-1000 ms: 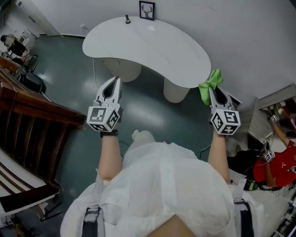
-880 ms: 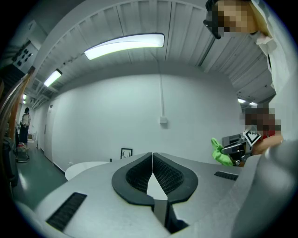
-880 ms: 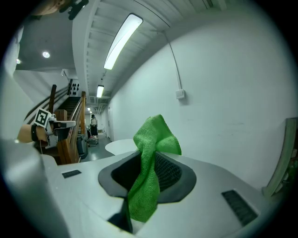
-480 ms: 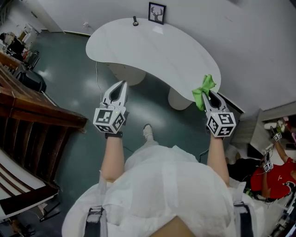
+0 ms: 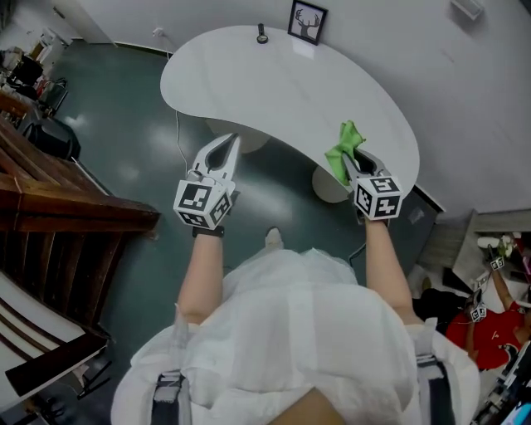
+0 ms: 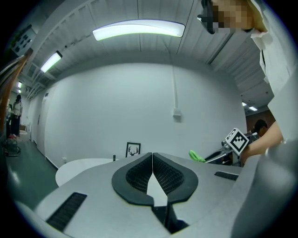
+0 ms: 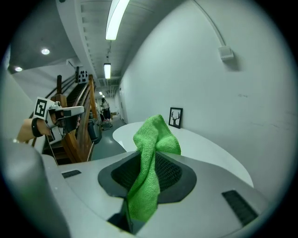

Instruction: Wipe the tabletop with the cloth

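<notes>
A white kidney-shaped tabletop [image 5: 282, 83] stands ahead of me, against the white wall. My right gripper [image 5: 352, 163] is shut on a bright green cloth [image 5: 343, 149], held in the air at the table's near right edge; the cloth [image 7: 151, 162] bunches up out of the jaws. My left gripper [image 5: 226, 148] is shut with nothing in it, hanging over the floor just short of the table's near edge. In the left gripper view the left gripper [image 6: 152, 160] shows its jaws pressed together, with the tabletop [image 6: 88, 163] beyond.
A framed deer picture [image 5: 308, 21] and a small dark object [image 5: 261, 33] stand at the table's far edge. A dark wooden stair rail [image 5: 58, 199] runs along the left. A person in red [image 5: 489, 332] is at the lower right. The floor is dark green.
Both grippers have come forward toward the table. The right gripper with the cloth has moved left and up to the table's near edge.
</notes>
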A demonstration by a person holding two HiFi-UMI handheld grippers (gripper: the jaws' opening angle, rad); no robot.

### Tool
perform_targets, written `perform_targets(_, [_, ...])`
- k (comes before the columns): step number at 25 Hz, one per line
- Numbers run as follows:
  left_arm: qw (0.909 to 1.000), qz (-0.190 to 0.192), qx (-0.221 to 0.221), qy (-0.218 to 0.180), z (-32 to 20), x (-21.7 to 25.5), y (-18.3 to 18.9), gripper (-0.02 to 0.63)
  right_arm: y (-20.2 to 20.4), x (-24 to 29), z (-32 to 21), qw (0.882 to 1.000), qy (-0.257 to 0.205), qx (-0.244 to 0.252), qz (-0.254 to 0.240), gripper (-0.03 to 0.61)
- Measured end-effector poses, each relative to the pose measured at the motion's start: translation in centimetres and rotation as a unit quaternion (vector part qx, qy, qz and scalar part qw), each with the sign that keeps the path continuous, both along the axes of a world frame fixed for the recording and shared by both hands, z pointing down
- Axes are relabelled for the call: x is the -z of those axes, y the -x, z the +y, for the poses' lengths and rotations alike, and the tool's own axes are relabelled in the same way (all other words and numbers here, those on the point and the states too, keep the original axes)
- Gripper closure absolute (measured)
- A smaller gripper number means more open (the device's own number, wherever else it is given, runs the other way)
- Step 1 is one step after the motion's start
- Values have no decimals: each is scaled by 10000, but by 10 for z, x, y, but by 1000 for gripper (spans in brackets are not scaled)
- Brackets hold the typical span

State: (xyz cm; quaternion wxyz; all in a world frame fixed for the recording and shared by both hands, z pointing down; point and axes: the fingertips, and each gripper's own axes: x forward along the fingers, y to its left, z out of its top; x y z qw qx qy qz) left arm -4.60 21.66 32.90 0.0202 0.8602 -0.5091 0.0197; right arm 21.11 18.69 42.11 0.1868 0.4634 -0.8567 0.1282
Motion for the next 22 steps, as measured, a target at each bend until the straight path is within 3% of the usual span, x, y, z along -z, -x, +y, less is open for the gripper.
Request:
perform_targets(5, [9995,-50,-217,236,-29,-26,9,597,41,-47,-42,9979,550,-116,309,483])
perform_targets(11, [9979,-50,-367,527,-62,-57,1,597,62,-113,-83,9879,1314,-453,684,480])
perform_targets(22, [9949,-265,-669,704,-124,-70,-45,597,69,-173,-124,9837,1410,-462,1014,480])
